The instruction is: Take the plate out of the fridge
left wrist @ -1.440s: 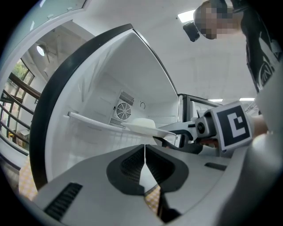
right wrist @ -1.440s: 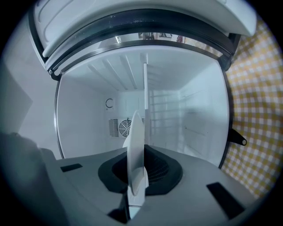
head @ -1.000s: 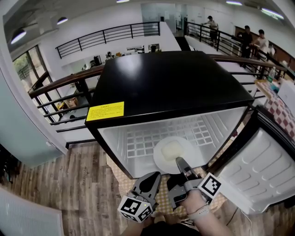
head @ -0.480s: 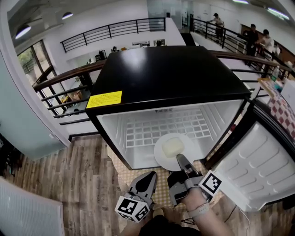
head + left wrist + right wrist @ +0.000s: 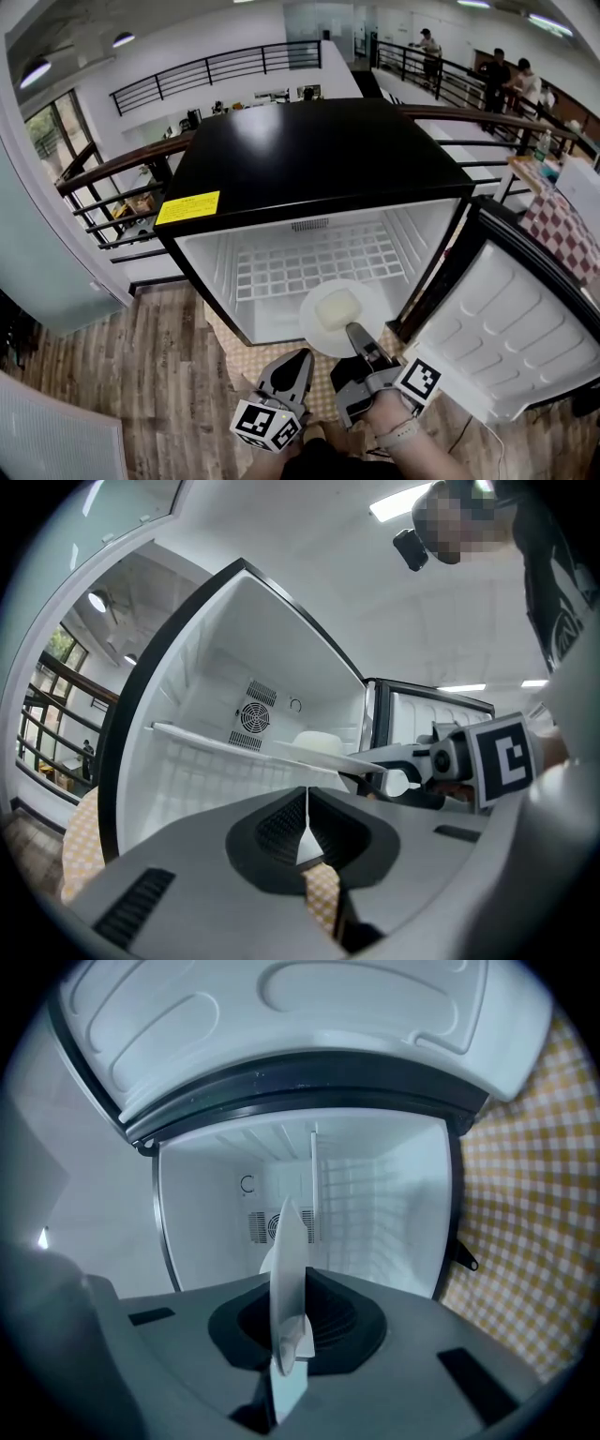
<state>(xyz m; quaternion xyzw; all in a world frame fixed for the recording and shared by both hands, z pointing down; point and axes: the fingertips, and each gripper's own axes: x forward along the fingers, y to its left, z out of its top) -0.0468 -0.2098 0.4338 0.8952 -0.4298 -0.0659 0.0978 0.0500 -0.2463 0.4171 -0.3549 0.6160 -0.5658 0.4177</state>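
Plate, head view: the white plate [image 5: 359, 302] sat at the front edge of the fridge [image 5: 309, 155], partly over the wire shelf [image 5: 300, 262] and partly out past the opening; a pale block [image 5: 335, 307] lay on it.
Right gripper, head view: the right gripper [image 5: 355, 331] reached the plate's near rim from in front of the fridge.
Left gripper, head view: the left gripper [image 5: 295, 364] hung just in front of the fridge, left of the plate and clear of it.
Door, head view: the fridge door [image 5: 511, 319] stood swung wide to the fridge's right.
Left gripper view: the left gripper [image 5: 307, 819] had its jaws pressed together with nothing between them; the plate [image 5: 323, 754] showed edge-on, level, at the fridge's mouth, with the right gripper [image 5: 380, 763] clamped on its rim.
Right gripper view: the right gripper [image 5: 287, 1333] was closed tight on the plate [image 5: 289, 1260], whose rim ran between the jaws, with the fridge's back wall beyond; a checked mat [image 5: 530, 1185] lay beside the fridge.
Handling, judged: stiff, smooth and breakable, and fairly light. The rim was the only place to grip, so a one-sided hold would let it sag or slip. It would need keeping level, or the block could slide off.
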